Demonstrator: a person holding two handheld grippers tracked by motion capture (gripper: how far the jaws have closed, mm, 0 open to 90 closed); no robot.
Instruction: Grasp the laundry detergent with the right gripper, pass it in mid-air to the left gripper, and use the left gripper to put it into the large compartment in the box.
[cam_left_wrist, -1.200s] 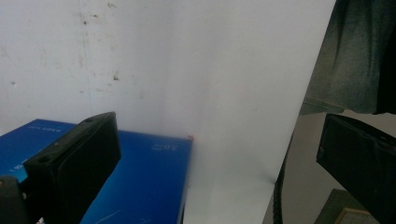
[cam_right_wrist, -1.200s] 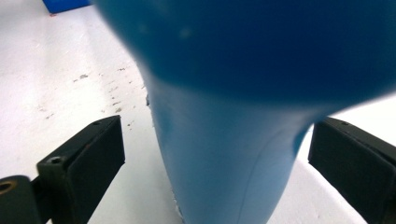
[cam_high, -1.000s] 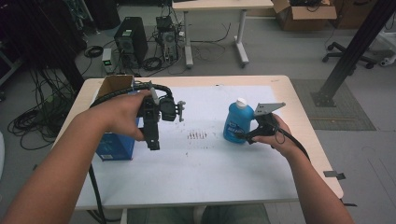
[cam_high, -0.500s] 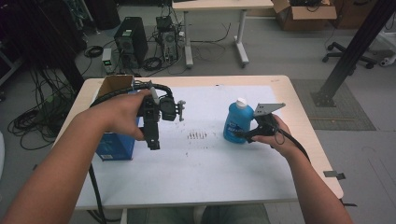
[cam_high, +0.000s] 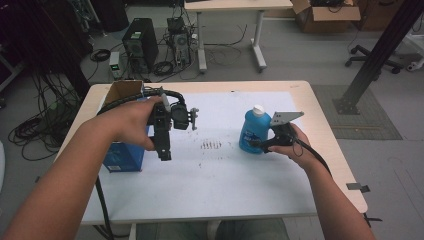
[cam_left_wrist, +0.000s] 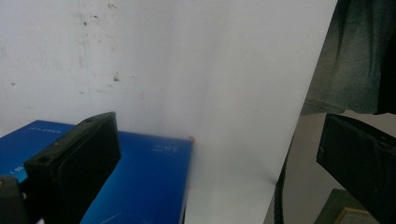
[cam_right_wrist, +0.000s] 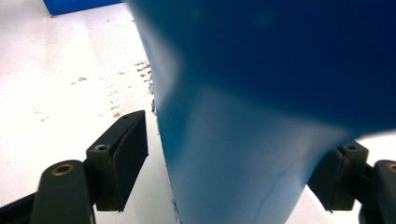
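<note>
Your right gripper brackets blue bottle — jaws either side of its lower body, left jaw with visible gap, so not yet clamped. Bottle stands upright on white mat, well right of blue box. Your left gripper hangs above box's right edge, jaws wide, holding nothing. Step likely grasp — next: close jaws squarely, avoid tipping.

computer tower and cardboard box on the floor beyond the table.
</note>
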